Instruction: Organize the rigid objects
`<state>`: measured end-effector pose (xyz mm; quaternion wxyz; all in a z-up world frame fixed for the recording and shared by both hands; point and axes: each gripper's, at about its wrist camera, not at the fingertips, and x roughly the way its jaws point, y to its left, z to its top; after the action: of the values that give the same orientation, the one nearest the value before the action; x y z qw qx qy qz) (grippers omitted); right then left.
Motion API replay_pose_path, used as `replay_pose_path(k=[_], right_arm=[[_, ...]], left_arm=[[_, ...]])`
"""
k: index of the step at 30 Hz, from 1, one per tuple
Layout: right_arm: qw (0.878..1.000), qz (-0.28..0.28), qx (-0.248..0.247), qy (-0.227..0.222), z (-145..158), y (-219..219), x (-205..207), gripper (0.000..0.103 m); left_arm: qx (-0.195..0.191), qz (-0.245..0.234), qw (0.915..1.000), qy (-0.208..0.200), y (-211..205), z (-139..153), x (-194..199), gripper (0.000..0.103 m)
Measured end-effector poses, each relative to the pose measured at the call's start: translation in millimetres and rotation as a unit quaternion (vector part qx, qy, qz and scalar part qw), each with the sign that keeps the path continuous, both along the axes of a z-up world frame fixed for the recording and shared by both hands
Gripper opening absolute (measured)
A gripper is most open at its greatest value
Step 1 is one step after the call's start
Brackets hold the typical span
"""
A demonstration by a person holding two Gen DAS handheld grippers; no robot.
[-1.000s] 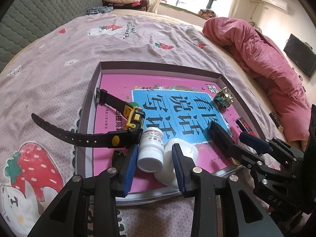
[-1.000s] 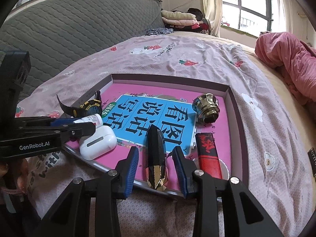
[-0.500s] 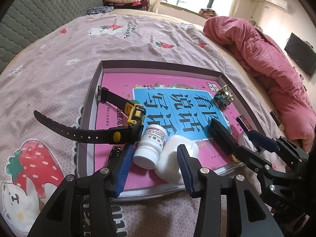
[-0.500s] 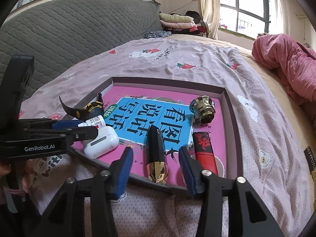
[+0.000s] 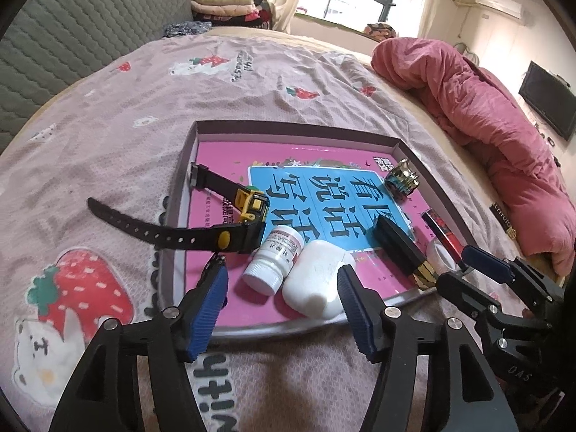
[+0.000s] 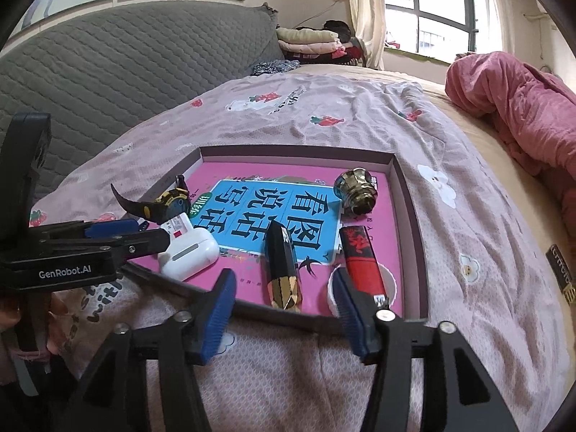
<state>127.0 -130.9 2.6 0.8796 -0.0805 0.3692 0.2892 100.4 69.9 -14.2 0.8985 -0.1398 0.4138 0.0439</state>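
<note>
A shallow box lid [image 5: 298, 133] [image 6: 403, 180] with a pink book inside lies on the bed. In it lie a black-and-yellow watch [image 5: 248, 212] [image 6: 169, 201] with its strap hanging over the left rim, a white pill bottle [image 5: 273, 259], a white earbud case [image 5: 316, 284] [image 6: 190, 252], a black-and-gold lipstick [image 5: 403, 248] [image 6: 282, 262], a red lighter [image 6: 361, 261] and a metallic knob [image 5: 401, 180] [image 6: 354, 189]. My left gripper [image 5: 280, 309] is open just before the bottle and case. My right gripper [image 6: 284, 315] is open before the lipstick.
The bed has a pink strawberry-print sheet [image 5: 126, 115]. A red quilt [image 5: 486, 108] is heaped at the right. A grey padded headboard [image 6: 126, 64] stands at the left. A small black-and-gold item [image 6: 559, 273] lies on the sheet right of the lid.
Both grippers have opened wider and drawn back toward the lid's near edge. The bottle, earbud case and lipstick stay lying in the lid.
</note>
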Motion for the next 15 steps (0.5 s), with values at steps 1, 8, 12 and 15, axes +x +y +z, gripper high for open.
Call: replay_pose_path(k=[1,8,12,15], right_arm=[[1.000,-0.004,-0.001,-0.001,0.7,-0.9,-2.9,0.061],[0.999,-0.037,-0.025,-0.007,1.8,-7.8,-17.4,0.062],[0.997,-0.069,-0.022,0.009,1.3,-20.6,-24.4,0.063],[0.996,-0.087,-0.015,0.022,1.7,-32.3,-28.0,0.063]], left_arm=[[-0.003,0.003,1.0000,0.000,-0.1,0.8,-3.4,0.071],[0.015,0.020,0.9997,0.006,-13.1,5.3,-25.9,0.077],[0.031,0.018,0.9993,0.011,-23.5,6.8,-34.2,0.078],[0.039,0.018,0.9991,0.003,-29.6,13.3,-43.5,0.078]])
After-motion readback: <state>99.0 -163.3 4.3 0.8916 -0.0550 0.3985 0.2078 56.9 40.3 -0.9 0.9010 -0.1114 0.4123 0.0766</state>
